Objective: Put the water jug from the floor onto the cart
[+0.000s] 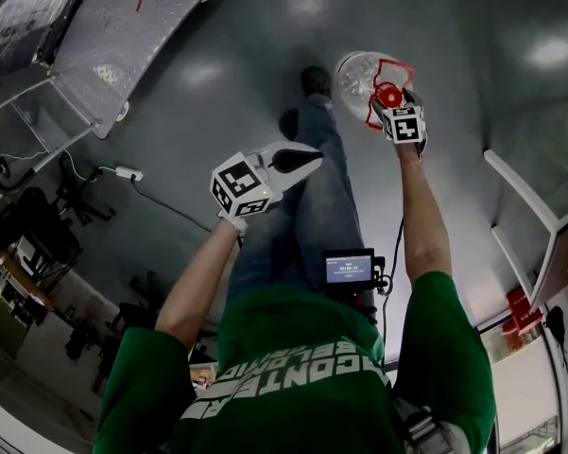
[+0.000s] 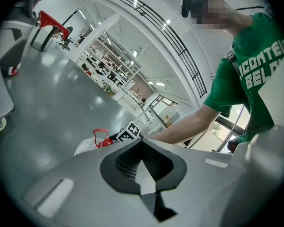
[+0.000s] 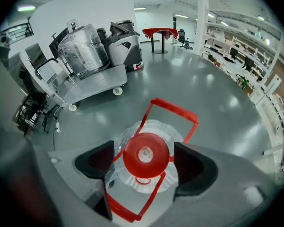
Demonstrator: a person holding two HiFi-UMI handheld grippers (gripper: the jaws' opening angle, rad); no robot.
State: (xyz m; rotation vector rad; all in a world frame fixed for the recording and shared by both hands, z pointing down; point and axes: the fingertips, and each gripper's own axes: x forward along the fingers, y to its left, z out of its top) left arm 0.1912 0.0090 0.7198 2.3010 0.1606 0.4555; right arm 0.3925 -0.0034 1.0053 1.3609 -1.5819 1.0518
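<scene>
fingers (image 3: 194, 167) of right gripper (image 3: 146, 163) apart, water jug (image 3: 156, 126) cap (image 3: 146, 154) between them

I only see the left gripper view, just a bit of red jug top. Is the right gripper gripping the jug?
Observer: No. The right gripper view shows the right gripper open, jaws either side of the red cap, not pressing.
Operator: Is the jug off the floor?
Observer: No. In the head view the jug stands on the floor.
Operator: Any room on the cart?
Observer: The right gripper view shows a wrapped load at the handle end of the cart; the rest of its deck looks bare.
</scene>
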